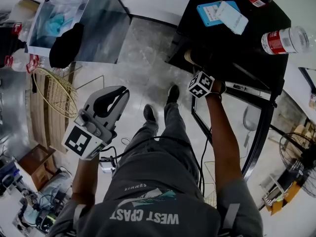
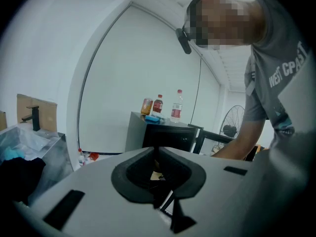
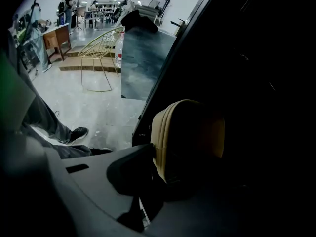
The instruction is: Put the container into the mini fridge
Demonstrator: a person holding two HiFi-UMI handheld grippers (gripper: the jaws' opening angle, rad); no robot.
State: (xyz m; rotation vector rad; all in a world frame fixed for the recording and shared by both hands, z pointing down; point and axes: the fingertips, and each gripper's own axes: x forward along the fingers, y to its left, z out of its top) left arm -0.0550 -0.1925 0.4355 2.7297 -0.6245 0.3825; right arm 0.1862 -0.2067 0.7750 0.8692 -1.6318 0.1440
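Observation:
The black mini fridge (image 1: 232, 48) stands at the upper right with its glass door (image 1: 232, 125) swung open. My right gripper (image 1: 193, 68) reaches into the fridge opening and is shut on a tan, rounded container (image 1: 189, 57). In the right gripper view the container (image 3: 190, 135) fills the space between the jaws of the right gripper (image 3: 165, 179), with the dark fridge interior around it. My left gripper (image 1: 117, 94) is held up at the left, away from the fridge, shut on nothing. In the left gripper view the left gripper (image 2: 157, 156) points at the fridge (image 2: 165, 136) from a distance.
On the fridge top lie a red-labelled bottle (image 1: 284, 40), a blue box (image 1: 212, 11) and a white card (image 1: 232, 17). A grey cabinet (image 1: 101, 28) and a wire chair (image 1: 54, 95) stand at the left. A floor fan (image 1: 301, 157) is at the right.

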